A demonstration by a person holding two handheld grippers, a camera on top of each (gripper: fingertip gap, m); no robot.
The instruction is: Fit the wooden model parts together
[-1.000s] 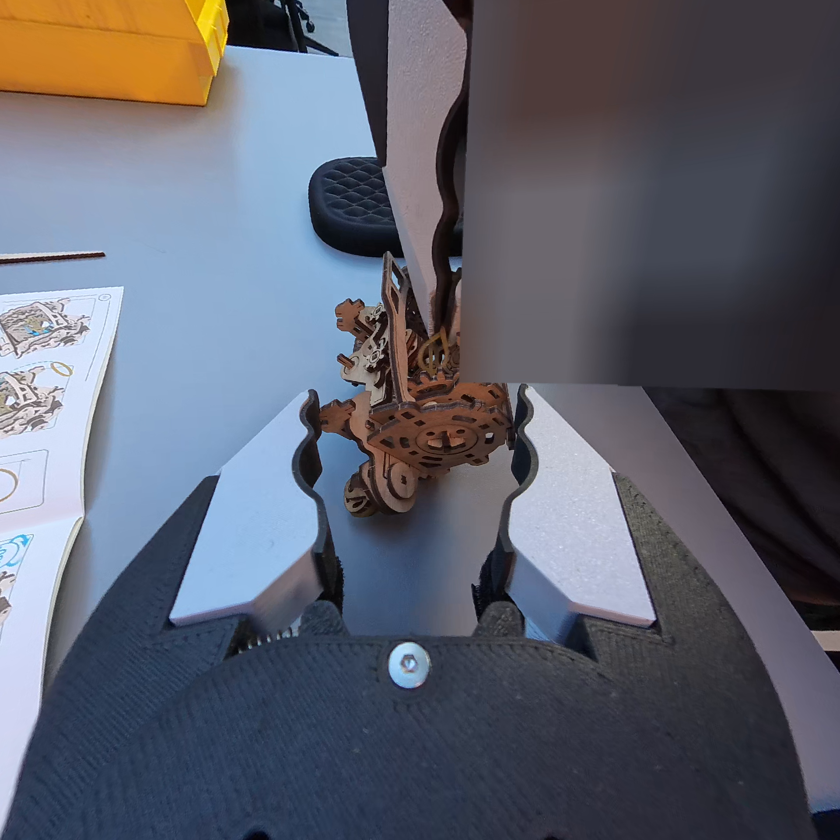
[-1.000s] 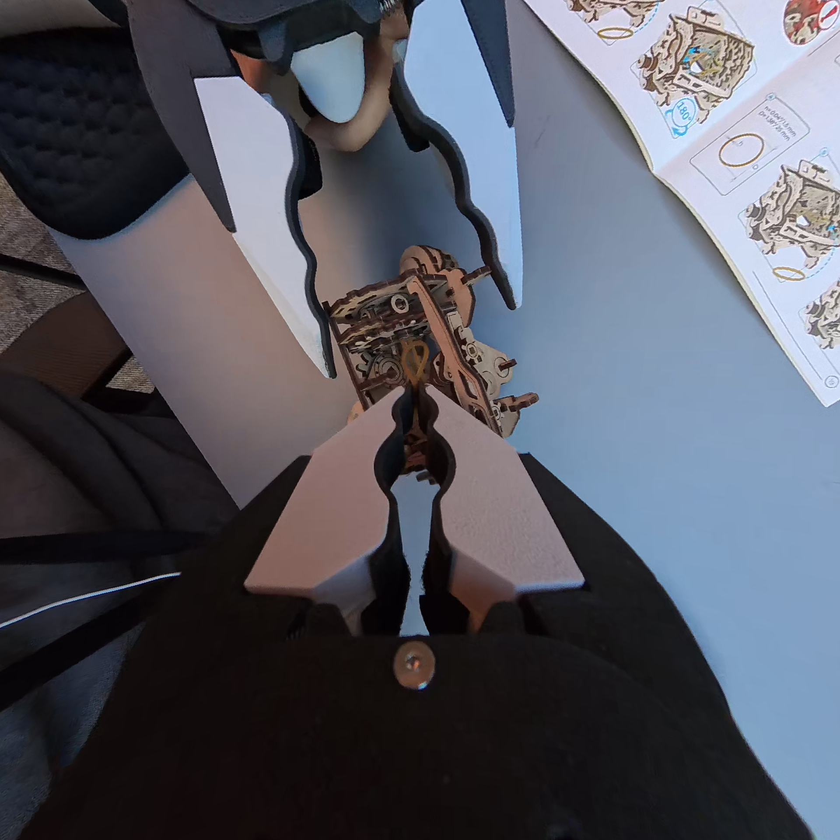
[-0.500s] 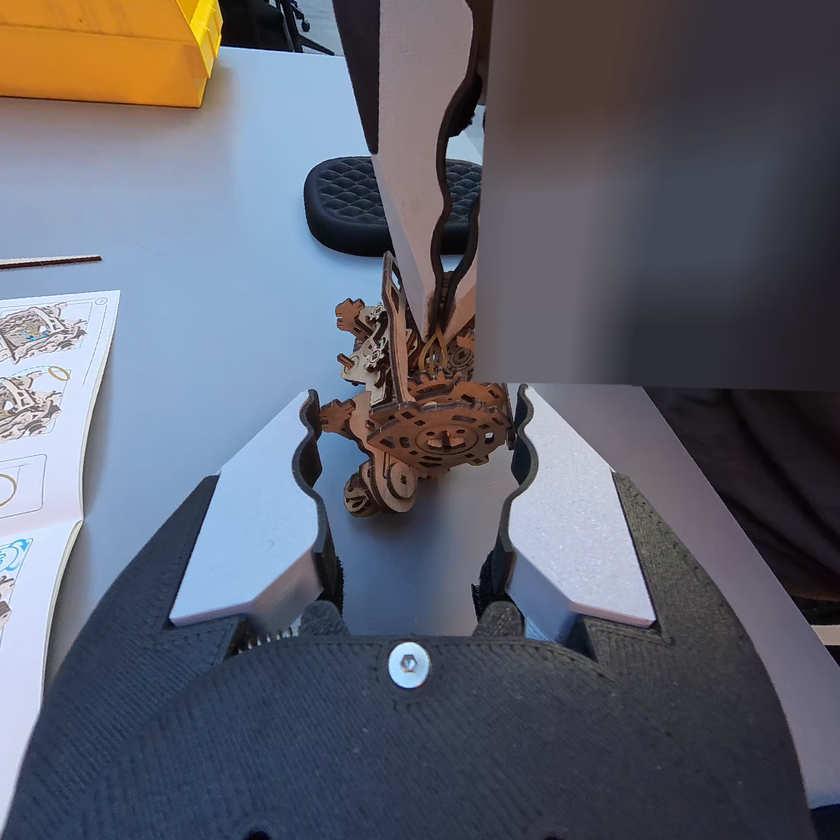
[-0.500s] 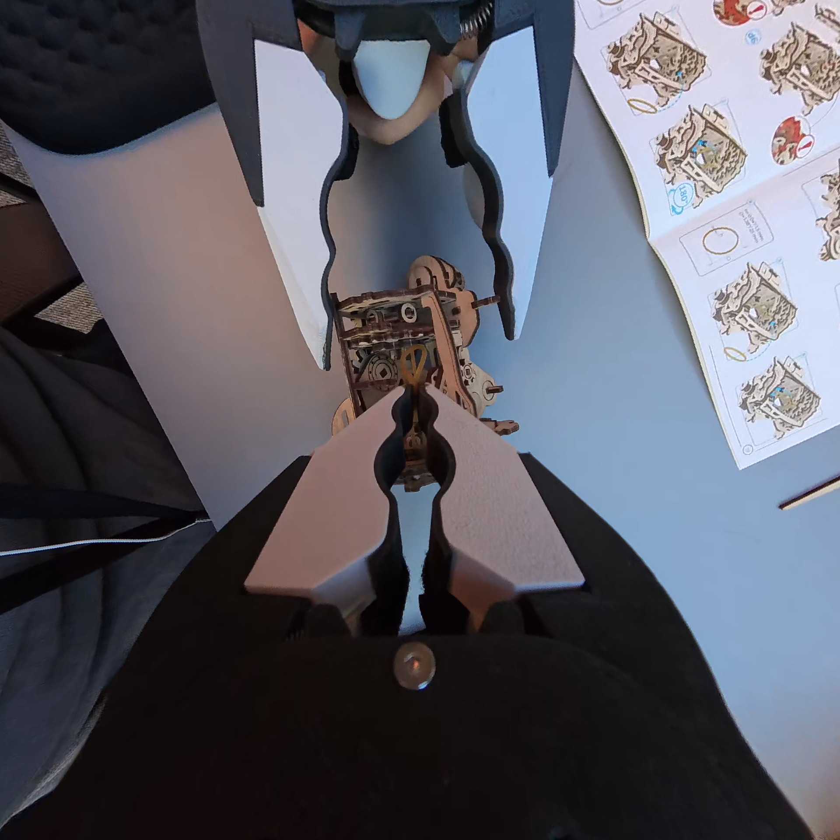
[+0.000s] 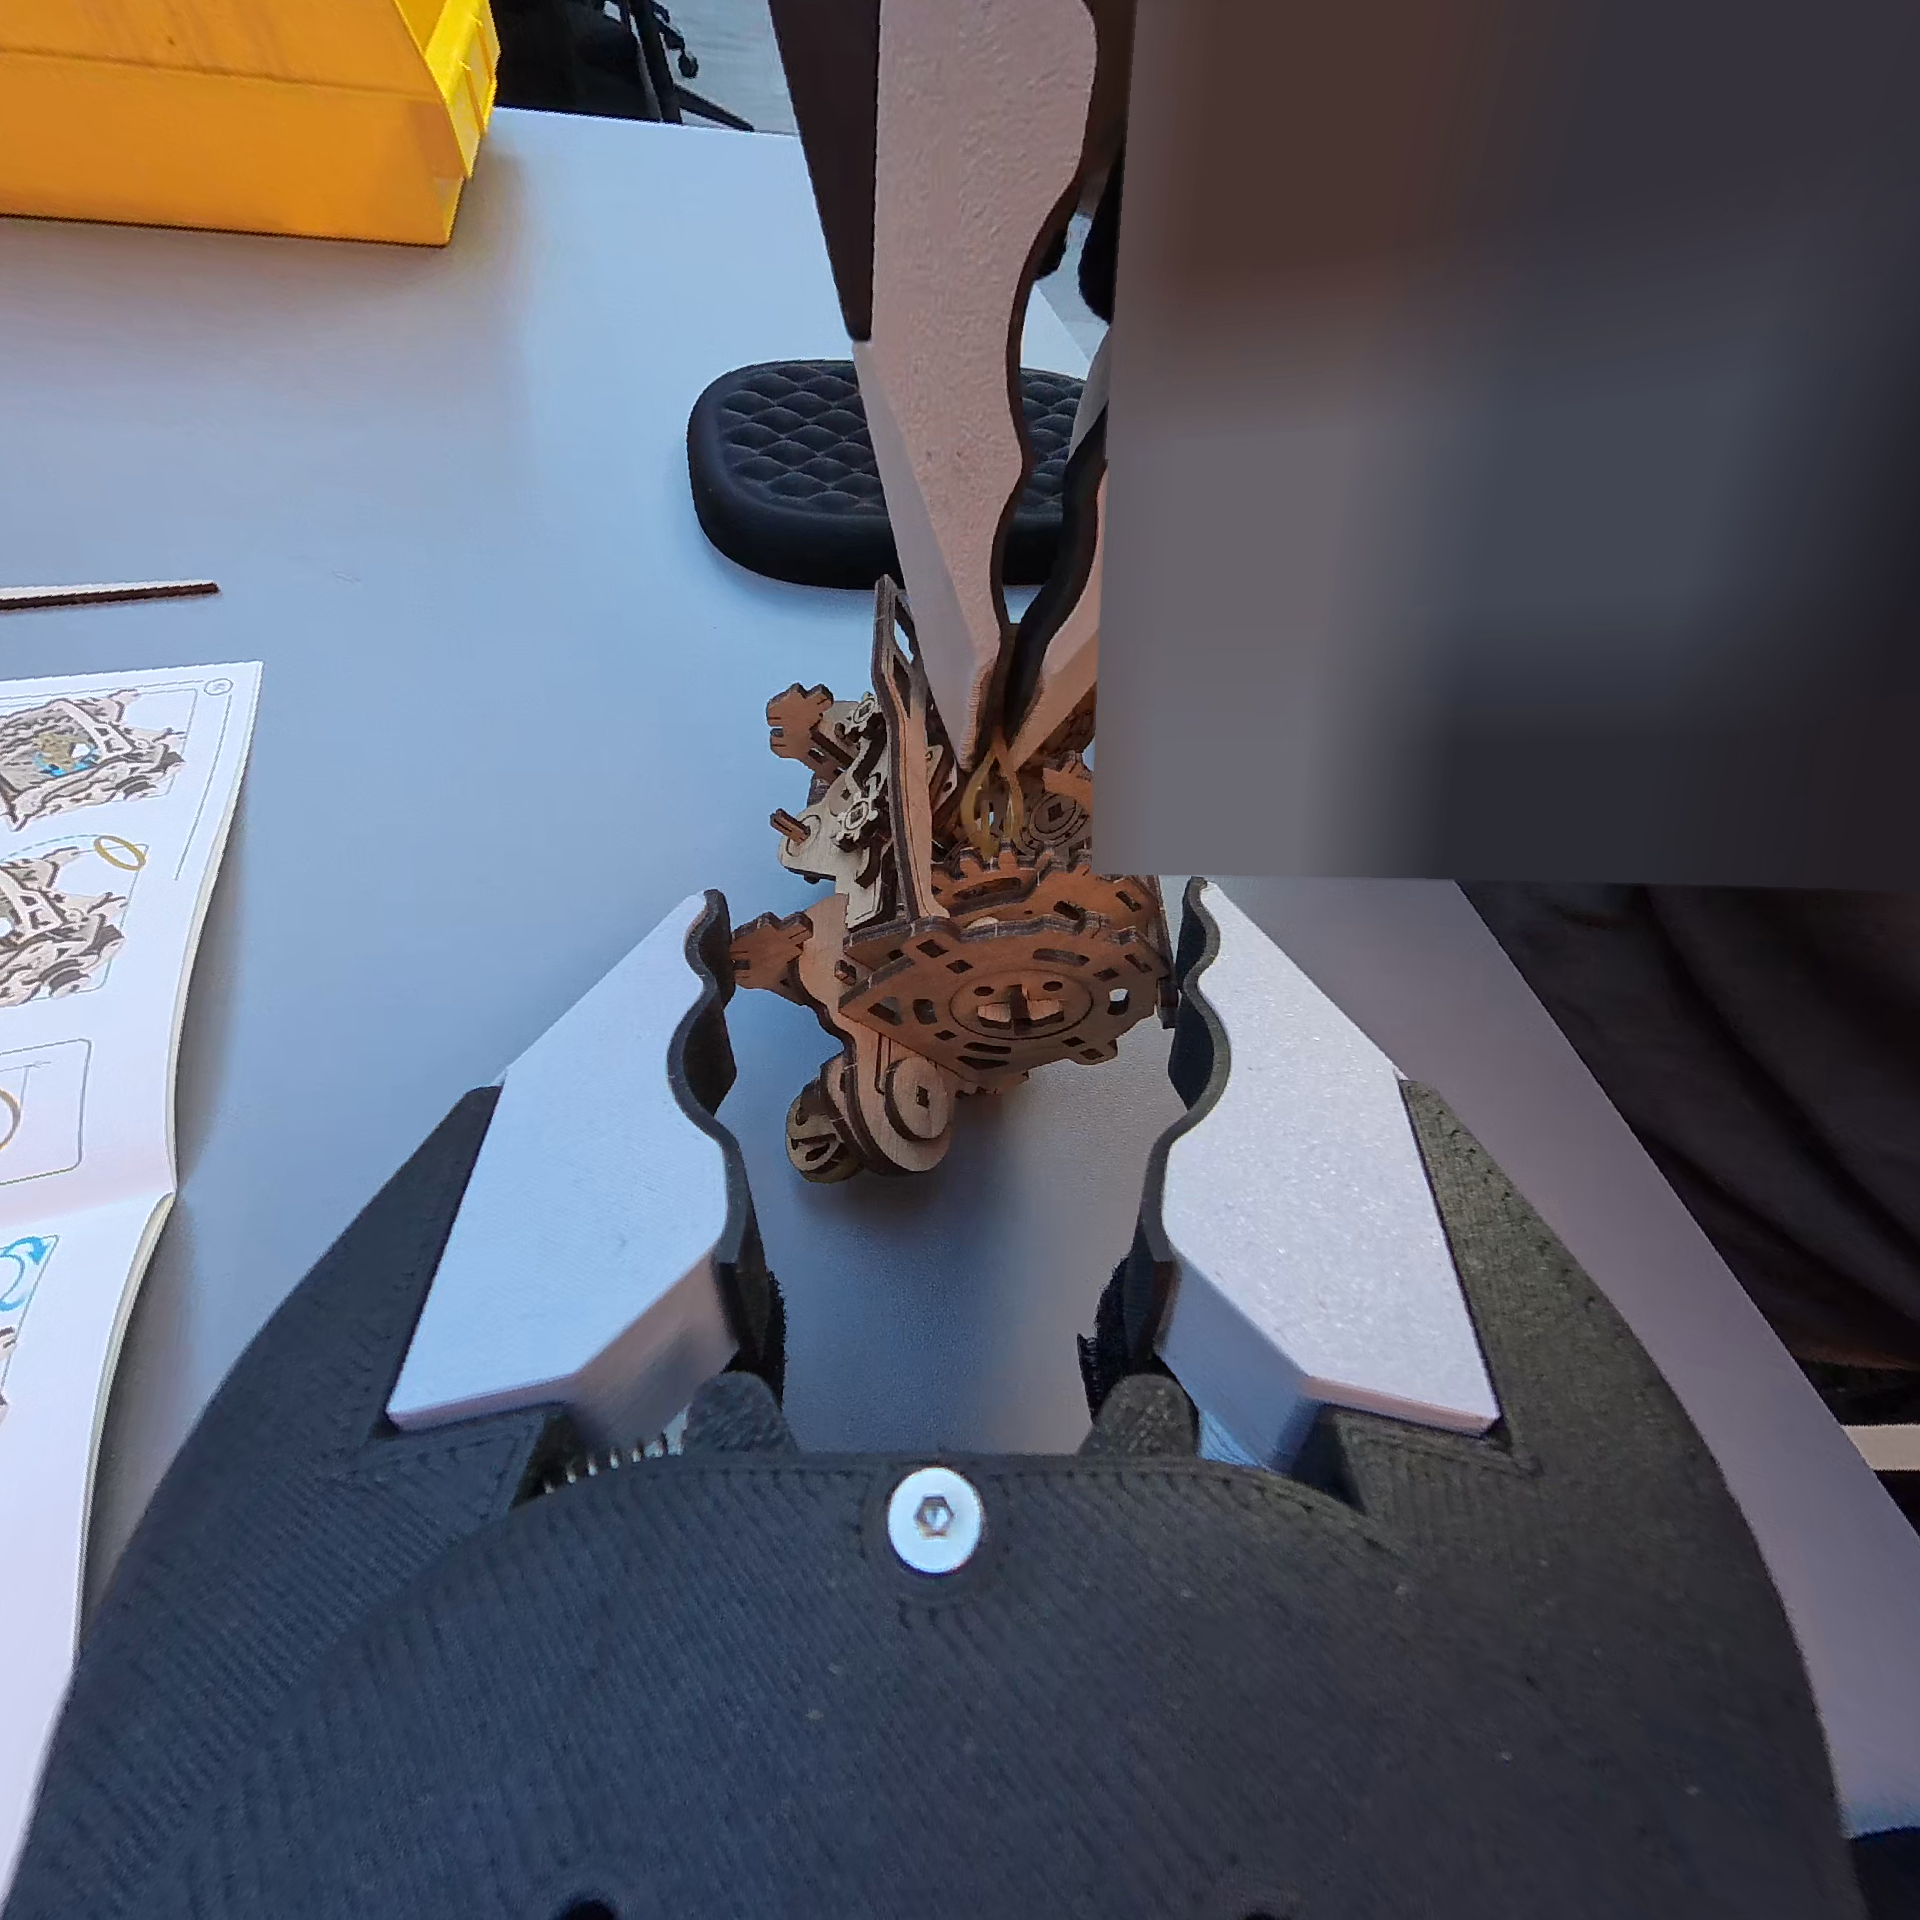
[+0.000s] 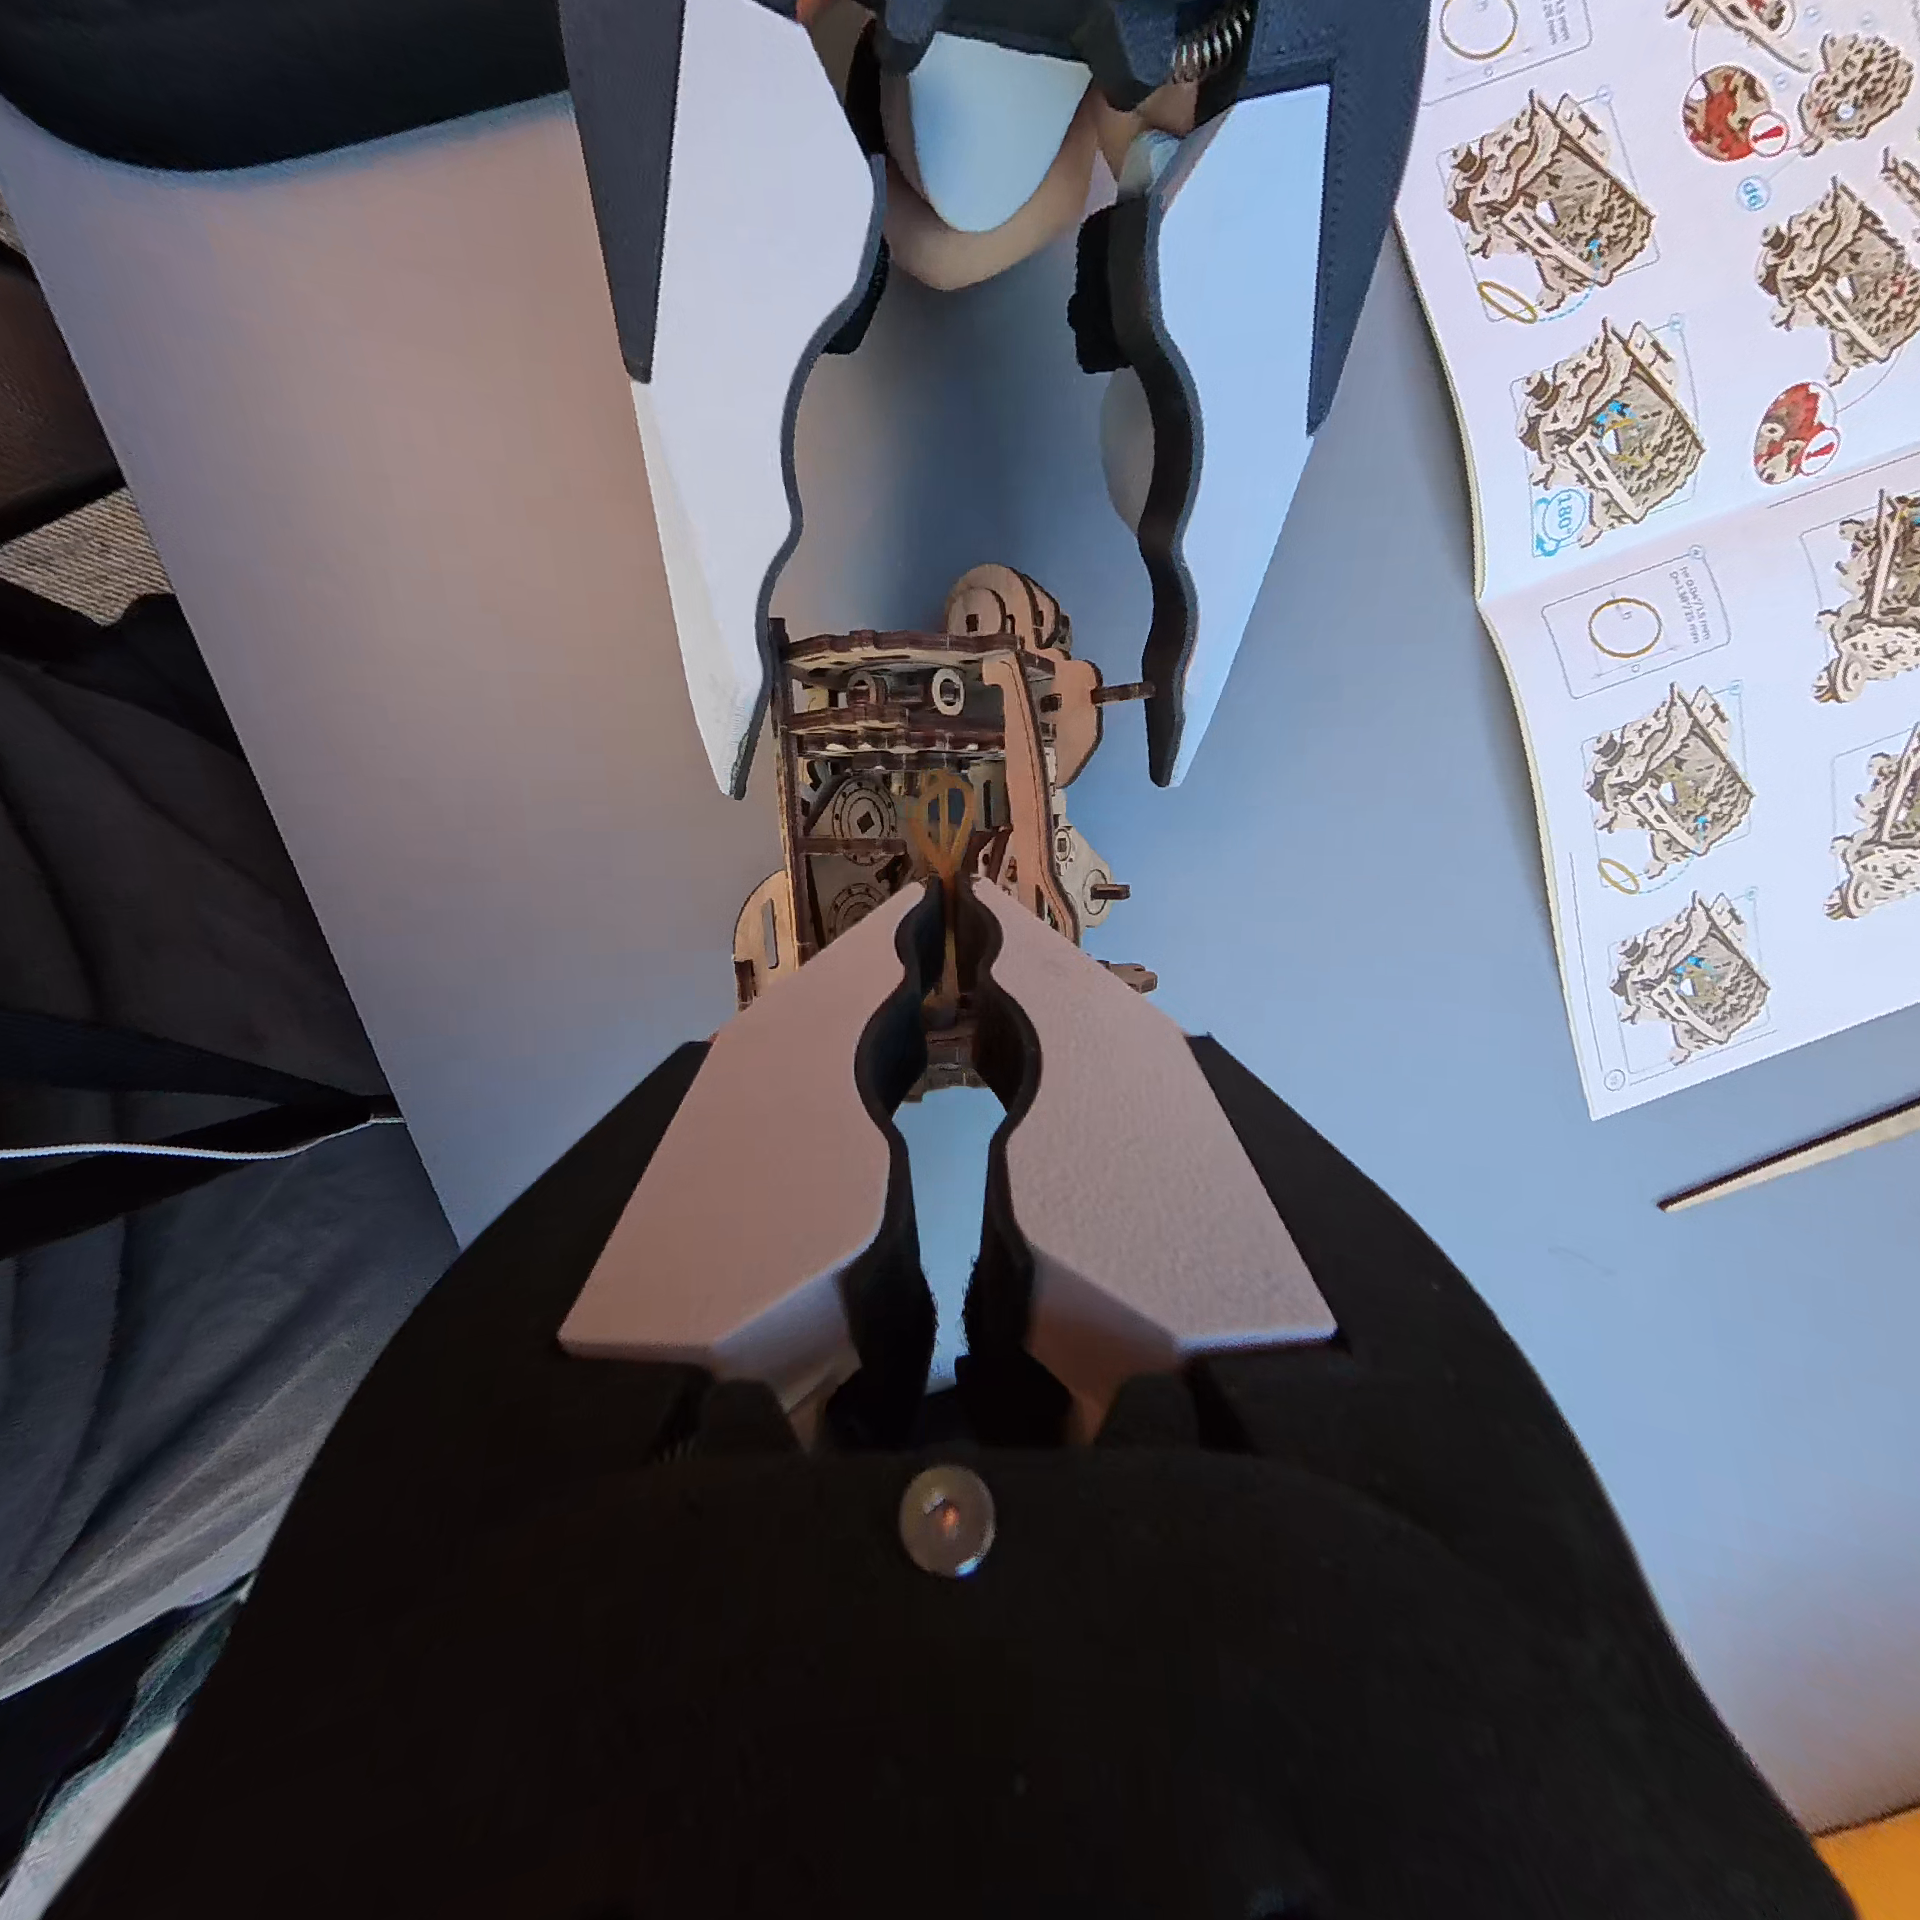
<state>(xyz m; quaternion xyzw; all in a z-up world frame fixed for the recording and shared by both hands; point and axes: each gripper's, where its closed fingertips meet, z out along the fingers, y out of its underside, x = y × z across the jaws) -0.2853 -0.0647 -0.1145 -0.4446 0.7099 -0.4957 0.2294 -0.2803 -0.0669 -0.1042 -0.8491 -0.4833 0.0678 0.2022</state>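
A small wooden gear model (image 5: pixel 997 987) stands on the grey table (image 5: pixel 416 416); it also shows in the right wrist view (image 6: pixel 894 727). My left gripper (image 5: pixel 956 920) is open and straddles the model; one finger lies against its side. From above it shows in the right wrist view (image 6: pixel 951 774). My right gripper (image 6: pixel 945 899) is shut on a yellow rubber band (image 6: pixel 943 816) and holds its loop over the model's inner gears. In the left wrist view the right gripper (image 5: pixel 1003 743) comes down from above with the band (image 5: pixel 985 805) at its tips.
An open instruction booklet (image 5: pixel 94 883) lies left of the model, also in the right wrist view (image 6: pixel 1662 623). A thin wooden strip (image 5: pixel 104 594) lies beyond it. A yellow bin (image 5: pixel 239 114) and a black quilted pad (image 5: pixel 790 468) sit farther back. The table edge runs close on the right.
The right gripper has swung round the model and stands more upright, still pinching the band over the gears. The left gripper and the model have stayed in place.
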